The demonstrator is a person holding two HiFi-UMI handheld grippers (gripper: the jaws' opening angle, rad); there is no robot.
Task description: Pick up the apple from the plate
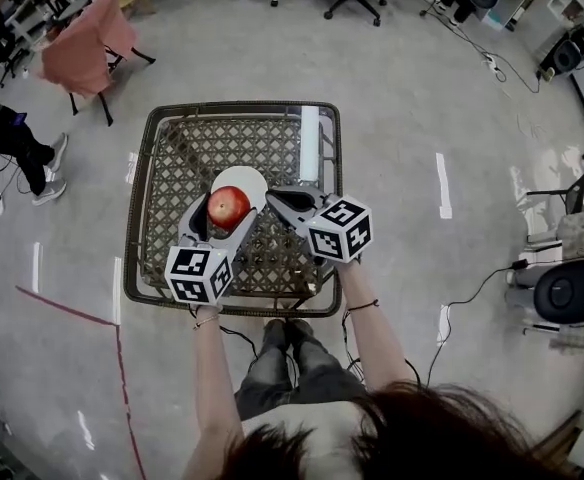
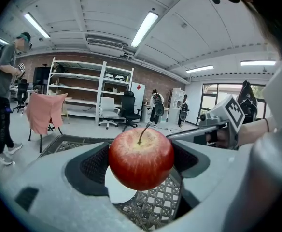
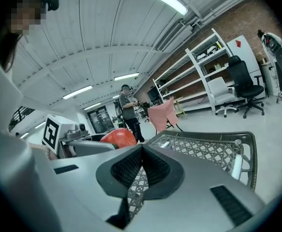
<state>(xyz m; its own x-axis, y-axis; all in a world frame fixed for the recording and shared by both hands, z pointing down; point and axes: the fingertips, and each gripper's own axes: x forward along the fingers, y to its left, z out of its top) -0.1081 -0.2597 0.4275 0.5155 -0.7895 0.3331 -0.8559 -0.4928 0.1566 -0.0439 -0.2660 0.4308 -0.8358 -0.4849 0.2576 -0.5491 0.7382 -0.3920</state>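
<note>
The left gripper [image 1: 224,211] has its jaws clamped on the apple [image 2: 141,158], one dark pad on each side of it, stem up. The apple sits over the near edge of the white plate [image 1: 249,179] (whether it touches the plate is hard to tell). The plate lies on a lattice-top table [image 1: 157,223], with a white bar [image 1: 309,143] lying near the table's far right corner. The right gripper [image 3: 142,151] has its jaws pressed together with nothing between them, just beside the apple on its right. A chair [image 1: 82,48] draped in pink cloth stands well apart, beyond the table.
</note>
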